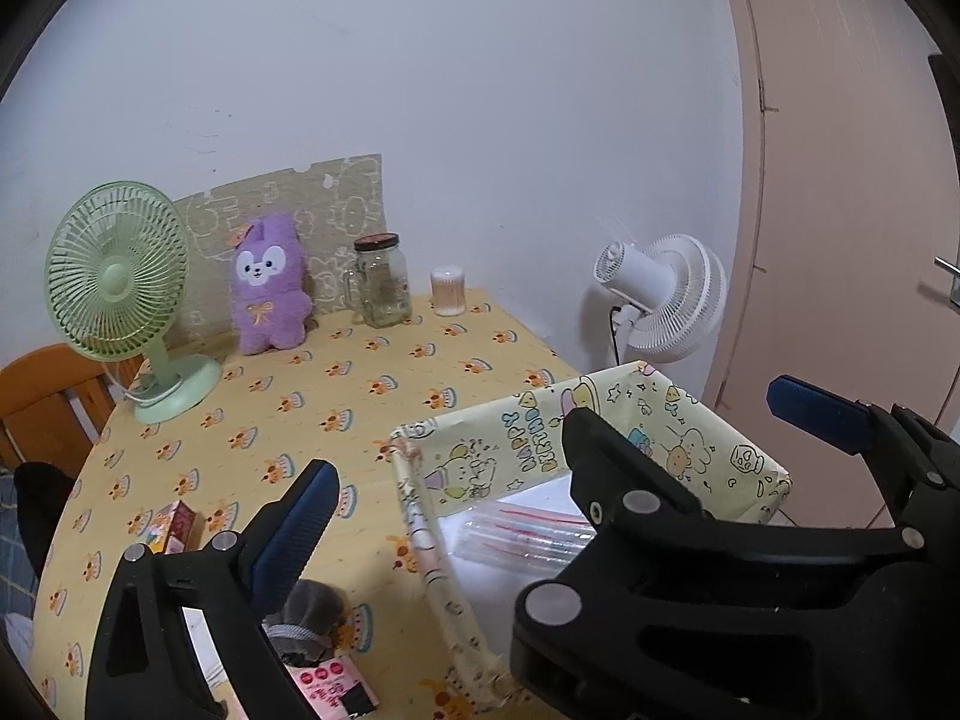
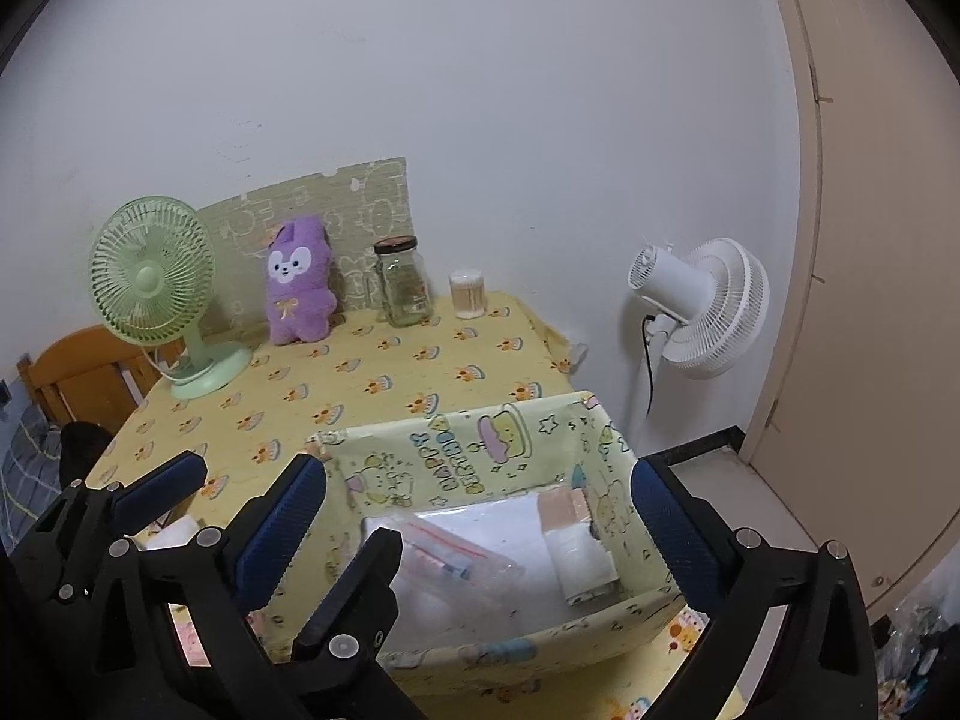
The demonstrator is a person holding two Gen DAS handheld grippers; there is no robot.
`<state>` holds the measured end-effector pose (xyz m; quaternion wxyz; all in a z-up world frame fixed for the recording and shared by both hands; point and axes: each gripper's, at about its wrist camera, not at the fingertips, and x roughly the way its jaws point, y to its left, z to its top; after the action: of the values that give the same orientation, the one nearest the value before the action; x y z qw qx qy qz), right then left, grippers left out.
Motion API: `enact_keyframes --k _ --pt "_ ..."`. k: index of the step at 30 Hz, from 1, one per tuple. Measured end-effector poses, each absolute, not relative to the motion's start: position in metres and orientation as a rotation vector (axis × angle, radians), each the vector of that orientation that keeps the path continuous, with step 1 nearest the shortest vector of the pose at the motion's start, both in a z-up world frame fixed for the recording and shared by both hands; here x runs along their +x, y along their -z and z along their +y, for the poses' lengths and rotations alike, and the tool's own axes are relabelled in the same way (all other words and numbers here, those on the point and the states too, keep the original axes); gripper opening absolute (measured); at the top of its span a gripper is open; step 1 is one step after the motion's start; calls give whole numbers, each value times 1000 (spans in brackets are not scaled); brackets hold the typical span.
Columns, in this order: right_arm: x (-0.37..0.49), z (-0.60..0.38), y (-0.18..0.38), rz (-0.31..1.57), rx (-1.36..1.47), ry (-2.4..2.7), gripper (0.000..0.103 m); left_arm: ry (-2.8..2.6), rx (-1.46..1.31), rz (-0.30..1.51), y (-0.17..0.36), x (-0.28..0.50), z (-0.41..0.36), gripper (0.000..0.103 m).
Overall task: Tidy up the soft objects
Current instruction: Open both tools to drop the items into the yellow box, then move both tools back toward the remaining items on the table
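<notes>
A yellow cartoon-print box [image 1: 528, 426] [image 2: 456, 456] stands at the table's near right. In it lie clear zip bags [image 1: 528, 534] [image 2: 456, 558], a white folded piece [image 2: 579, 558] and a pinkish piece [image 2: 564, 507]. My left gripper [image 1: 480, 474] [image 2: 294, 498] is open over the box's left wall, with nothing between its pads. My right gripper [image 2: 477, 468] [image 1: 678, 402] is open above the box and holds nothing. Its left finger hides the left gripper's right finger in the left wrist view. A grey soft item [image 1: 306, 618] lies on the table under the left finger [image 1: 294, 534]. A purple plush [image 1: 270, 285] [image 2: 298, 288] leans at the back wall.
A green desk fan [image 1: 117, 282] [image 2: 153, 276], a glass jar [image 1: 381, 282] [image 2: 405, 282] and a cotton swab tub [image 1: 448, 291] stand along the back. Pink packets [image 1: 174, 528] lie near the left edge. A white fan [image 2: 702, 306], a wooden chair [image 1: 48, 396] and a door [image 2: 888, 240] surround the table.
</notes>
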<state>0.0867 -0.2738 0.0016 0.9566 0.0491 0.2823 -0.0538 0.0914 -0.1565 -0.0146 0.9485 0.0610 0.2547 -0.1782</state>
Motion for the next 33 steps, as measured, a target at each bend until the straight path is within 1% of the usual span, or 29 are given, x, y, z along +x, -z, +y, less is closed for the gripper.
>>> enact_keyframes --k 4,21,33 --pt "84 -262 -6 594 98 105 103 356 109 516 10 85 -144 100" --pt "60 -213 -25 549 60 73 103 304 75 464 -3 58 -94 100" --pt "53 -186 -25 536 60 28 103 246 76 461 -3 45 -71 100"
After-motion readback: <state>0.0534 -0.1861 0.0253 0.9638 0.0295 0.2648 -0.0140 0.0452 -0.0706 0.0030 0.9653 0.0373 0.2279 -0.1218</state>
